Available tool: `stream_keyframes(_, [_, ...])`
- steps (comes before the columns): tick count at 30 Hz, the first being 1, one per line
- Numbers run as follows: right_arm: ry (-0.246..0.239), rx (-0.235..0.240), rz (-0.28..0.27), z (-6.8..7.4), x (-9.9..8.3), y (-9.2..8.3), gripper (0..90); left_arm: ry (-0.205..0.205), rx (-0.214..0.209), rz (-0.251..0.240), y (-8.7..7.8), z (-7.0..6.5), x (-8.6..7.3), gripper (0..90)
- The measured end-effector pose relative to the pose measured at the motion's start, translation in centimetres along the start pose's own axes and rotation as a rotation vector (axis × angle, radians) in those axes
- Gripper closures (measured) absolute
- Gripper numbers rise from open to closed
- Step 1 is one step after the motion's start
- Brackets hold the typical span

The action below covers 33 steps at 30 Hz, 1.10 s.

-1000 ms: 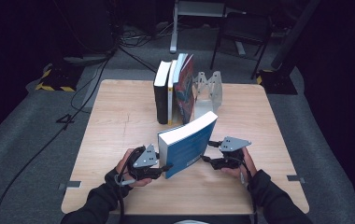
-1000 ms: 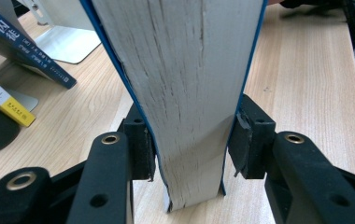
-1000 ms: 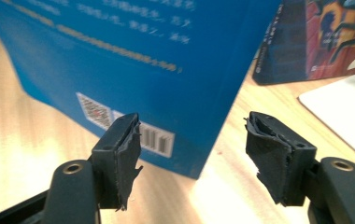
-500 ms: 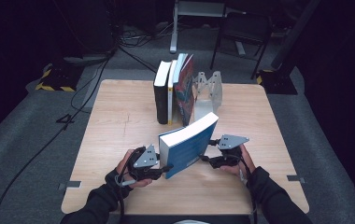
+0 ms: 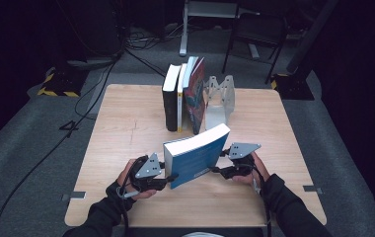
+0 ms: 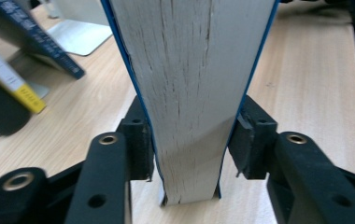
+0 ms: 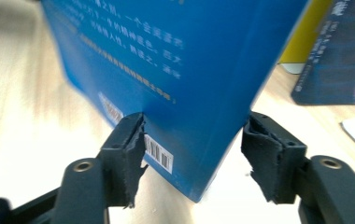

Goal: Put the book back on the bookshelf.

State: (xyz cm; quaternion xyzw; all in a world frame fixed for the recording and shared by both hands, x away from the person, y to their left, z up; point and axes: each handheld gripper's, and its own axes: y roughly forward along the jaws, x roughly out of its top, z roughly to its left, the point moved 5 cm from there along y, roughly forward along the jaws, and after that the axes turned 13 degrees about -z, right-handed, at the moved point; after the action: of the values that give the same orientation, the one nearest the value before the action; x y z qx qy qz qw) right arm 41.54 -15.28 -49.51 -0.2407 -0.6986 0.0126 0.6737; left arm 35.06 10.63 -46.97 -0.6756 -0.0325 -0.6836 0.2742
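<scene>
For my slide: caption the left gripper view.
Left gripper fingers pinch the blue book's page edge.

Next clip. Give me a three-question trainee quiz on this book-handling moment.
1. True or false: the blue book lies flat on the table.
2. The left tool has its pads pressed on the book's: A) two covers, B) spine and page edge?
3. In the high view, what stands just right of the row of books?
Key: 1 false, it is up on edge; 2 A; 3 a pale bookend.
</scene>
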Motion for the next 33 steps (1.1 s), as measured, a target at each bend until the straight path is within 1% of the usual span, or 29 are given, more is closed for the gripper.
stream_keyframes(2, [-0.011, 0.013, 0.009, 0.5, 0.0, -0.4, 46.2, -0.02, 0.012, -0.007, -0.3, 0.3, 0.0, 52.7])
stream_keyframes(3, [-0.009, 0.019, 0.006, 0.7, 0.0, -0.5, 47.6, -0.031, 0.014, -0.01, -0.4, 0.3, 0.0, 52.0])
stream_keyframes(6, [-0.021, 0.034, 0.013, 1.2, 0.1, -1.1, 51.0, -0.053, 0.012, -0.013, -0.5, 0.5, 0.0, 49.6])
stream_keyframes(9, [-0.026, 0.047, 0.002, 1.6, 0.6, -1.3, 50.7, -0.073, 0.013, -0.016, -0.4, 0.6, 0.0, 47.4])
stream_keyframes(11, [-0.047, 0.05, 0.009, 1.8, 1.1, -1.2, 49.2, -0.075, 0.012, -0.016, -0.4, 0.6, 0.0, 47.2])
stream_keyframes(12, [-0.047, 0.05, 0.009, 1.8, 1.1, -1.2, 49.2, -0.075, 0.012, -0.016, -0.4, 0.6, 0.0, 47.5])
stream_keyframes(13, [-0.036, 0.052, -0.019, 1.9, 1.6, -1.2, 47.1, -0.076, 0.011, -0.016, -0.4, 0.6, 0.0, 47.5])
stream_keyframes(15, [-0.037, 0.051, -0.026, 1.9, 2.0, -1.0, 43.9, -0.079, 0.007, -0.017, -0.4, 0.6, 0.0, 47.9])
stream_keyframes(16, [-0.025, 0.055, -0.079, 2.1, 3.0, -0.9, 40.5, -0.077, 0.012, -0.016, -0.4, 0.6, 0.0, 47.9])
stream_keyframes(17, [-0.025, 0.055, -0.079, 2.1, 3.0, -0.9, 40.5, -0.077, 0.012, -0.016, -0.4, 0.6, 0.0, 47.7])
stream_keyframes(20, [-0.024, 0.063, -0.113, 2.3, 4.2, -0.8, 39.6, -0.083, 0.034, -0.023, -0.2, 0.5, 0.1, 46.5])
stream_keyframes(23, [0.003, 0.077, -0.132, 2.4, 4.2, -1.2, 43.7, -0.085, 0.061, -0.022, 0.1, 0.4, 0.2, 44.3])
stream_keyframes(24, [0.009, 0.08, -0.134, 2.4, 4.2, -1.4, 45.4, -0.085, 0.081, -0.021, 0.4, 0.5, 0.3, 43.3])
stream_keyframes(26, [0.002, 0.094, -0.136, 2.5, 4.3, -1.9, 50.4, -0.104, 0.114, -0.024, 1.0, 0.5, 0.4, 38.7])
stream_keyframes(28, [-0.012, 0.078, -0.125, 2.8, 4.3, -2.5, 53.7, -0.113, 0.107, -0.03, 1.5, 0.5, 0.6, 36.9])
stream_keyframes(29, [-0.019, 0.079, -0.115, 2.9, 4.3, -2.7, 55.1, -0.118, 0.103, -0.035, 1.8, 0.5, 0.7, 35.9])
stream_keyframes(30, [-0.026, 0.082, -0.111, 3.1, 4.3, -3.0, 56.5, -0.115, 0.102, -0.039, 2.1, 0.6, 0.8, 34.2])
stream_keyframes(31, [-0.034, 0.082, -0.109, 3.2, 4.3, -3.2, 57.4, -0.124, 0.09, -0.046, 2.4, 0.7, 0.9, 32.4])
stream_keyframes(32, [-0.04, 0.072, -0.105, 3.4, 4.2, -3.5, 58.0, -0.124, 0.09, -0.046, 2.4, 0.7, 0.9, 31.1])
stream_keyframes(33, [-0.04, 0.072, -0.105, 3.4, 4.2, -3.5, 58.0, -0.127, 0.077, -0.051, 2.8, 0.8, 1.0, 30.6])
